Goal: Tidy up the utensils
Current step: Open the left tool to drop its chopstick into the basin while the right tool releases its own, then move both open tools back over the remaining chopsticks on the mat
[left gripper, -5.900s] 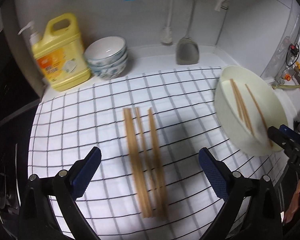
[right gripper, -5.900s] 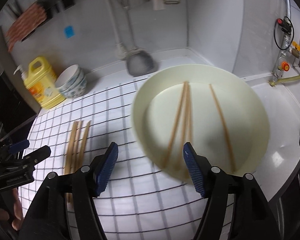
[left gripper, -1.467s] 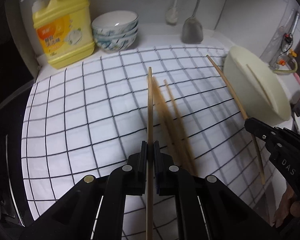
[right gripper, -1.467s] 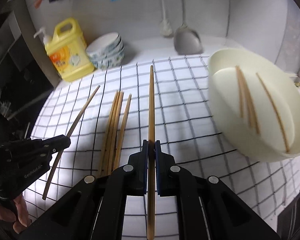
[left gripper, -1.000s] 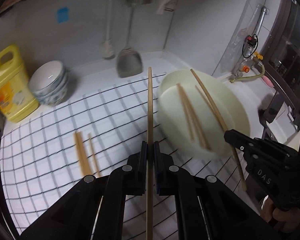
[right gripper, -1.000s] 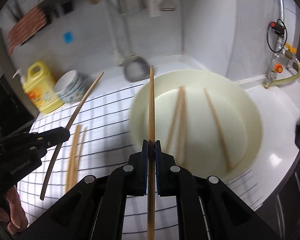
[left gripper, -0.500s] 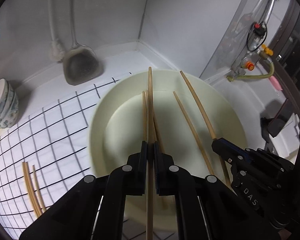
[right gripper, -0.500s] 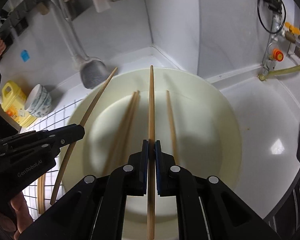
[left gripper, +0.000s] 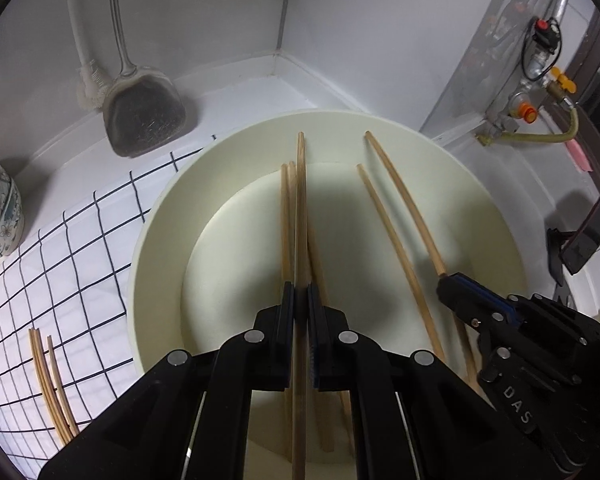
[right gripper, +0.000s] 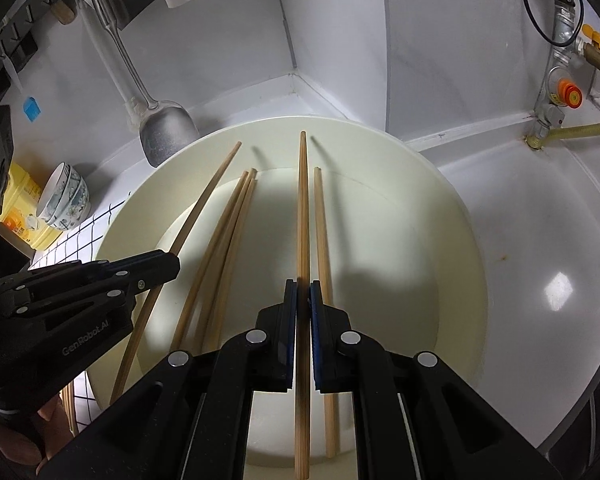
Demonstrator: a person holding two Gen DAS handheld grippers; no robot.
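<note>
We are holding one chopstick in each pair of tongs, left tongs (left gripper: 300,300) and right tongs (right gripper: 303,292) both pinching theirs above the cream bowl (left gripper: 156,216); lower them parallel to the chopsticks lying inside (right gripper: 220,240), then release gently.

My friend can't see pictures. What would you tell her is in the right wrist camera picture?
The right gripper is shut on a chopstick, holding it over a big cream basin that already has loose chopsticks lying in it. Beside it, the left gripper pinches another chopstick over the same basin, and a metal spatula hangs on the wall behind.
</note>
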